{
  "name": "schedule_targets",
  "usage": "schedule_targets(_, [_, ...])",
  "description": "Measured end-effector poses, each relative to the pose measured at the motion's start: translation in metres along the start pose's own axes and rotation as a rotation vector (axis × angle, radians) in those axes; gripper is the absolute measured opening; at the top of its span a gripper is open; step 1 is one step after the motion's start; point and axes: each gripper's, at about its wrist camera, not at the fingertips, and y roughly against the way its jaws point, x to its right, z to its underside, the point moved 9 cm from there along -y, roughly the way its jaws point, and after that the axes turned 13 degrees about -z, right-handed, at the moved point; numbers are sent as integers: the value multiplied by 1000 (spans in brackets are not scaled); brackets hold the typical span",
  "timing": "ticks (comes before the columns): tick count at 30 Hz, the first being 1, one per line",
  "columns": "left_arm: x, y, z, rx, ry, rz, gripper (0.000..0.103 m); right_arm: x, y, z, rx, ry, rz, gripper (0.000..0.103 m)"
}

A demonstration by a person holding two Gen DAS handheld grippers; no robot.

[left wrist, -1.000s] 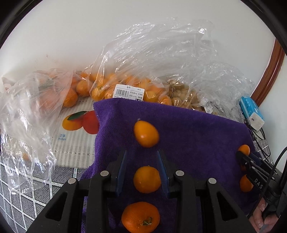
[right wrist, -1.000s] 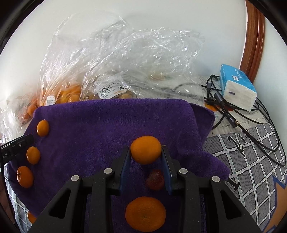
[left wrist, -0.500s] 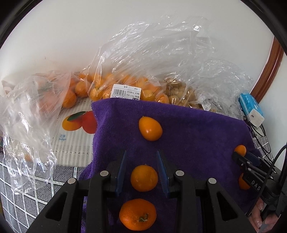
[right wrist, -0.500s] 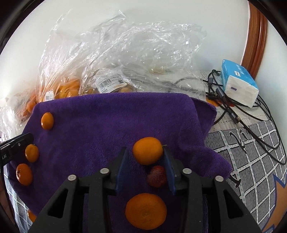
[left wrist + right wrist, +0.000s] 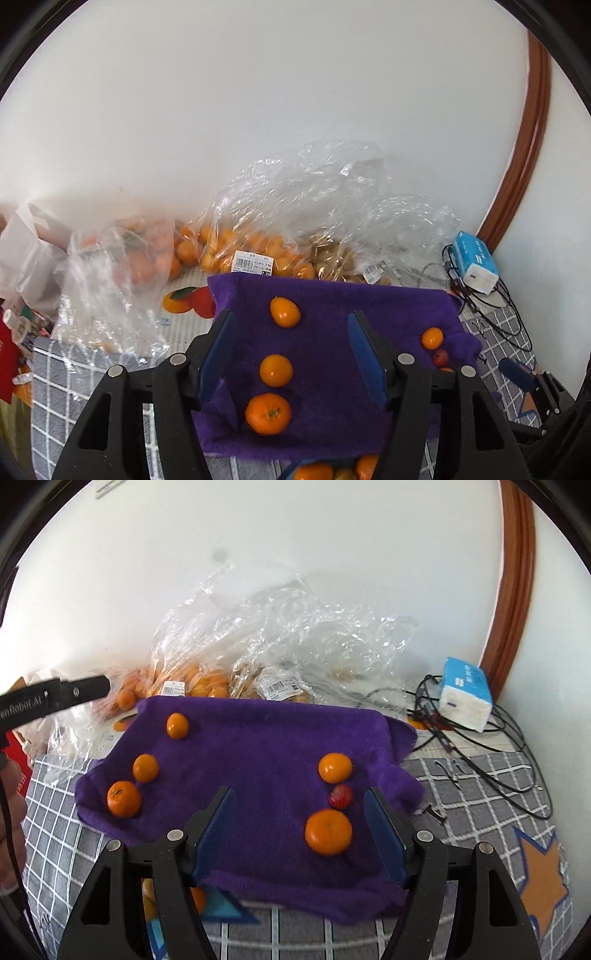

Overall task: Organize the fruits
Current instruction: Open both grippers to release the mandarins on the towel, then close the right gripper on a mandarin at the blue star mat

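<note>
A purple towel (image 5: 332, 424) lies on the checked table cover. On its left side a kumquat (image 5: 284, 312), a small orange (image 5: 276, 370) and a mandarin (image 5: 268, 413) form a column. My left gripper (image 5: 291, 319) hovers above them, its jaws opening and nothing touching the pads. On the right side of the towel (image 5: 258, 746) lie a small orange (image 5: 335, 768), a strawberry (image 5: 340, 796) and a mandarin (image 5: 328, 832). My right gripper (image 5: 300, 792) hangs above the towel, its jaws opening with nothing between them.
Clear plastic bags of oranges (image 5: 236, 251) and brownish fruit (image 5: 332, 258) lie along the white wall. A blue tissue pack (image 5: 466, 693) and black cables (image 5: 480, 738) lie at the right by a wooden frame. More oranges (image 5: 314, 470) show at the towel's near edge.
Both grippers let go of the small oranges between their pads, opened wide, and rose back from the towel. The two oranges stay on the towel.
</note>
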Motion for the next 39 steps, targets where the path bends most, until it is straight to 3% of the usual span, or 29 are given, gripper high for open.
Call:
schedule_targets(3, [-7,22,13,23,-21,-22,61,1,25,9,47,-8,54,71])
schedule_targets(8, [-33,44,46,24,-6,-54,61,1,45,31,24,-65,35,71])
schedule_targets(12, [-59,46,77,-16,20,-86,61,-1,57,50,8,-55,45,59])
schedule_targets(16, [-82,47,109,-42,67,-115,61,-13,61,69,4,-45,0,57])
schedule_targets(26, [-111,23,183,-142,48,-196,61,-53,21,100,-44,-13,-133,57])
schedule_targets(35, [-116,-5,198,-211,37,-154,61,-69,-16,99,-82,-35,-171,57])
schedule_targets(39, [-112,-7,198,-186,23,-155,65,-70,-27,99,-97,-37,-173,57])
